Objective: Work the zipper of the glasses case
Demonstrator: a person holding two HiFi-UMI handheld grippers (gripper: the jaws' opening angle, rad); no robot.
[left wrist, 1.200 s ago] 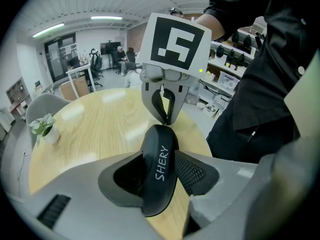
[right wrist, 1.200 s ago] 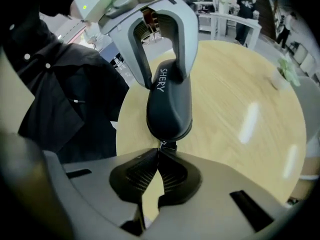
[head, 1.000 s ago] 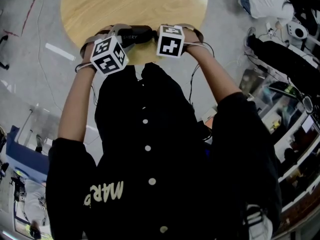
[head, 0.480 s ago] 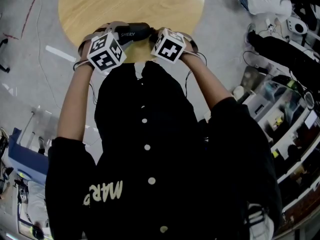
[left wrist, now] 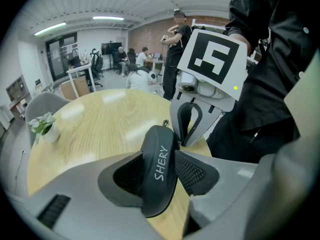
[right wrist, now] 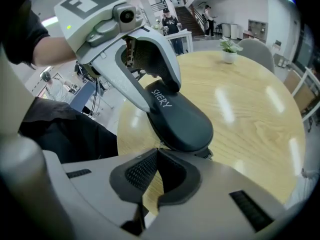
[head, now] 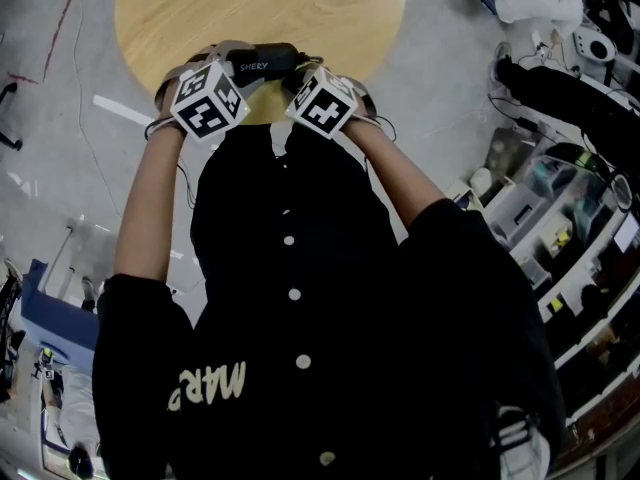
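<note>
Left gripper point(left wrist: 160, 176): jaws wide, pads pressing both sides of glasses case point(right wrist: 182, 119). Case stands on edge over near rim of table point(right wrist: 250, 99). Right gripper point(right wrist: 159, 156): jaws together at case's free end. Zipper pull point(left wrist: 165, 122) seems just beside tips, not between them. Risk: right gripper drags without pull, so zipper does not move. Smooth rounded shell may twist out of left pads.

Place: an open-plan office, doubling as a lab space, is surrounding the person.
Desks: people point(left wrist: 134, 59) are sitting and standing around white desks point(left wrist: 82, 73).
Ceiling: long strip lights point(left wrist: 107, 18) are glowing near a brick wall point(left wrist: 150, 33).
Meeting spot: a round wooden table point(head: 200, 8) is carrying a potted plant point(left wrist: 44, 126), beside a grey chair point(left wrist: 44, 103).
Edges: cluttered equipment shelves point(head: 560, 228) are lining one side, with a staircase point(right wrist: 192, 13) rising behind.
</note>
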